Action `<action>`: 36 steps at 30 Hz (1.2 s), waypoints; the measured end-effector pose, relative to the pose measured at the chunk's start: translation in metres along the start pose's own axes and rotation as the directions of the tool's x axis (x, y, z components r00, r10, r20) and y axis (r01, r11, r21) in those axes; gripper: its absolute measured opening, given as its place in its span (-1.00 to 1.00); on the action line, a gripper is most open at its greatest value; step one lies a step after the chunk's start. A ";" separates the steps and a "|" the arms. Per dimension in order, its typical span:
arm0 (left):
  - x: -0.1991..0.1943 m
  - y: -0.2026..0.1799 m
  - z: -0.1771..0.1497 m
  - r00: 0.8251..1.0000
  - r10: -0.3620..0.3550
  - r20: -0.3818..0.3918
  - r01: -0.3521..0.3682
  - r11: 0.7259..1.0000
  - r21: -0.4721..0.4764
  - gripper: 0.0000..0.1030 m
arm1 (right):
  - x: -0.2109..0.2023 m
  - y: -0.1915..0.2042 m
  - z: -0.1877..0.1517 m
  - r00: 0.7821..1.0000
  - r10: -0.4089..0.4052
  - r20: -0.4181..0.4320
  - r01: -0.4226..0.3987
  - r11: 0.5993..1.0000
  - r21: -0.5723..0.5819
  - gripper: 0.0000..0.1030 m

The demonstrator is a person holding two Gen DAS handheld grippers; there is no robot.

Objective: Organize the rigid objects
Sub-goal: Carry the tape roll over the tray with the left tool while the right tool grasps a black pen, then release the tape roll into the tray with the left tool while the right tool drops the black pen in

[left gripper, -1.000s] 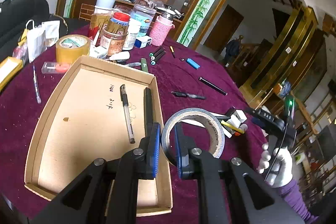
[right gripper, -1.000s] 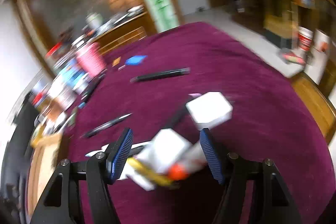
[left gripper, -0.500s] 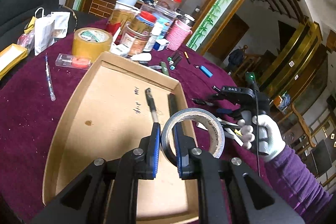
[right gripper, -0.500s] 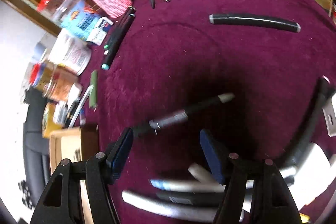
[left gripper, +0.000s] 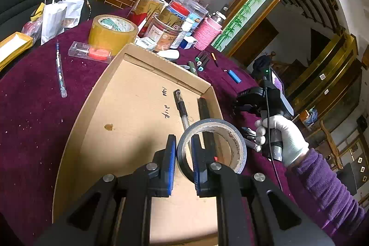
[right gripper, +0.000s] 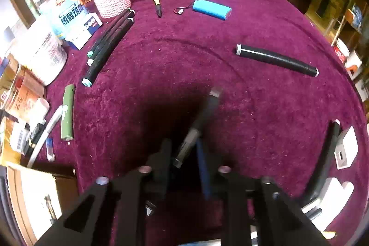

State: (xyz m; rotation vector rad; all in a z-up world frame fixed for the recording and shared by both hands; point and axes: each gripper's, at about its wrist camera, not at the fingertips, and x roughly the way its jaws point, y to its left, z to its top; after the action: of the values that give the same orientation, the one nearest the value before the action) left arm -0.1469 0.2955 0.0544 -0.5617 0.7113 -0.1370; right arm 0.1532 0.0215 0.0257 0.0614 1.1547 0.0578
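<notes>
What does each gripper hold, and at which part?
Left gripper: tape roll, by its near wall. Right gripper: dark pen, near one end.

My right gripper (right gripper: 184, 153) swung from the white blocks to the pen (right gripper: 198, 123), jaws just closed on it, my tape roll (left gripper: 212, 149) carried over the cardboard tray (left gripper: 129, 107).
</notes>
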 end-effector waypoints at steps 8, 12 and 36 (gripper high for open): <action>-0.017 -0.011 -0.004 1.000 0.007 0.018 -0.008 1.000 0.015 -0.76 | -0.044 -0.041 -0.030 0.976 0.218 0.027 -0.219 0.974 0.057 -0.79; -0.018 -0.017 -0.001 1.000 0.027 0.009 -0.027 0.999 0.038 -0.76 | -0.070 -0.044 -0.047 0.939 0.342 0.041 -0.344 0.938 0.048 -0.79; 0.110 0.025 0.076 0.948 0.239 -0.209 -0.238 0.971 0.029 -0.60 | -0.042 0.114 -0.094 0.895 0.418 -0.155 -0.439 0.887 -0.146 -0.76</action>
State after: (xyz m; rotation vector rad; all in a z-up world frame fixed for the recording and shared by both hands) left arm -0.0160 0.3162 0.0244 -0.4566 0.9808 0.0288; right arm 0.0489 0.1336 0.0355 0.1577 1.2339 0.5662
